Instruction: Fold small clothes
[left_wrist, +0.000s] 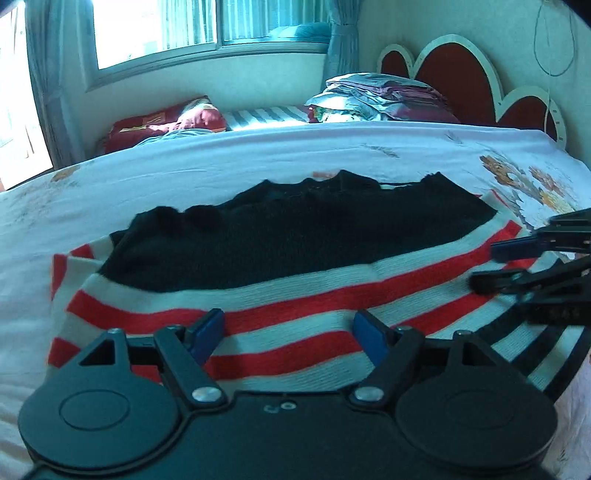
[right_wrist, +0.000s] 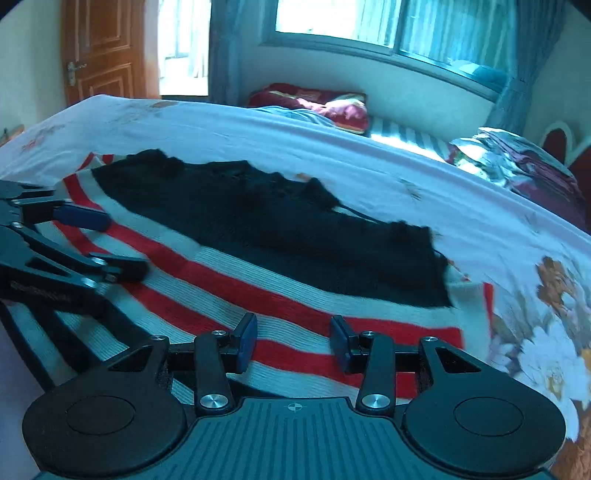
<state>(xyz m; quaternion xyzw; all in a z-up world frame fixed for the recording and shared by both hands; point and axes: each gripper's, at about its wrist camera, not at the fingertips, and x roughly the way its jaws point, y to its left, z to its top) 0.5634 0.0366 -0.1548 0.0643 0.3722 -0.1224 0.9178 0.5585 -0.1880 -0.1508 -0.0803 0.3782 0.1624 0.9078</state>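
Knitwear like this striped sweater (left_wrist: 280, 325), spread flat on the bed (left_wrist: 184, 173) with its black top part (left_wrist: 295, 236) farthest away, looks soft, light and floppy, best pinched at the near hem. Left gripper (left_wrist: 288, 332) gapes wide and right gripper (right_wrist: 293, 339) half-wide, both empty above the stripes. Only the right wrist view shows the door (right_wrist: 99, 51); the left shows the red headboard (left_wrist: 454, 77).

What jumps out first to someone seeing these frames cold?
The striped sweater, red and white with a black upper part, spread flat on the floral bedsheet, fills the middle of both views. Next, the two grippers over its near striped edge: the left gripper with jaws apart and nothing between them, the right gripper likewise open. Behind, a red heart-shaped headboard with a pile of folded bedding in front of it.
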